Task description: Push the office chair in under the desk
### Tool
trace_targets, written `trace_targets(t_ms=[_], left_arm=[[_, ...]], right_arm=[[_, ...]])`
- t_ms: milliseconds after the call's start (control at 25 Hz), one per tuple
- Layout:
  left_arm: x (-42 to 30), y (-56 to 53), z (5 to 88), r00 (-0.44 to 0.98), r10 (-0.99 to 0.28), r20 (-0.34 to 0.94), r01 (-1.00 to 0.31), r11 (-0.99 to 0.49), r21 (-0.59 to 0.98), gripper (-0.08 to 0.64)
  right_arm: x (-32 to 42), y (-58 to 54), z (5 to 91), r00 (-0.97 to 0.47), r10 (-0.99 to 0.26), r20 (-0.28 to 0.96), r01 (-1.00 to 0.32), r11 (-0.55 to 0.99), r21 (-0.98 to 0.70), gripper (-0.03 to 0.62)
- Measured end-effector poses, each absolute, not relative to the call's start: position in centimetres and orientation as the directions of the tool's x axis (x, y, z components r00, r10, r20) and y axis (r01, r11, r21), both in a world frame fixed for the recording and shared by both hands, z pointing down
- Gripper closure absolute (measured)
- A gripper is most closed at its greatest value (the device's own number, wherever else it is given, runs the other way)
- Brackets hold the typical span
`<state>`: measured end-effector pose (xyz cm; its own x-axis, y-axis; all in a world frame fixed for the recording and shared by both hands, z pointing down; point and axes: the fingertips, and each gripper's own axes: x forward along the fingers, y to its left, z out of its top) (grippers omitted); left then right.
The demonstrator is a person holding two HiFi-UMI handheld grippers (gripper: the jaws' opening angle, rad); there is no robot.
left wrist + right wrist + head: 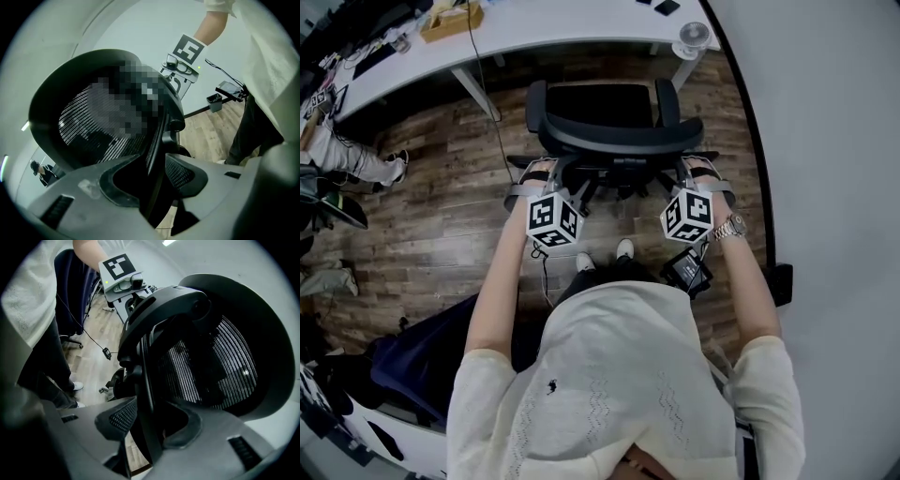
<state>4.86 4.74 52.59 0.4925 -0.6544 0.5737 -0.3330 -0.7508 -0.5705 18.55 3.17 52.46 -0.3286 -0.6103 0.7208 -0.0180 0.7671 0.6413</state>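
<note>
Desk: white top across the far side of the head view, with slanted legs standing on the wood-plank floor.
Office chair: black, on the person's side of the desk, seat turned toward the desk. The seat's front edge lies near the desk's edge, and the whole seat shows outside the desktop.
Backrest: curved mesh panel on the side of the chair away from the desk (both gripper views look along its dark frame).
Left gripper: jaws closed on the backrest's left edge. In its own view the frame runs down between the two pads, which press on it from either side.
Right gripper: clamped the same way on the backrest's right edge. In its view the frame stands between the pads.
Person: stands on the side of the chair away from the desk, both arms stretched toward it, shoes on the floor.
Wooden box: on the desk, toward its left end.
Cable: hangs from the desk to the floor, left of the chair.
</note>
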Motion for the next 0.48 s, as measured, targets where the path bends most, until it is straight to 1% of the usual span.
trace_targets(t_ms=[480], left_arm=[[2.8,3.5,52.3,0.498,-0.650,0.574,-0.326,-0.754,-0.571,0.393]], right_arm=[[16.5,1.9,52.1,-0.332,-0.613,0.717,-0.041,0.769,0.638,0.434]])
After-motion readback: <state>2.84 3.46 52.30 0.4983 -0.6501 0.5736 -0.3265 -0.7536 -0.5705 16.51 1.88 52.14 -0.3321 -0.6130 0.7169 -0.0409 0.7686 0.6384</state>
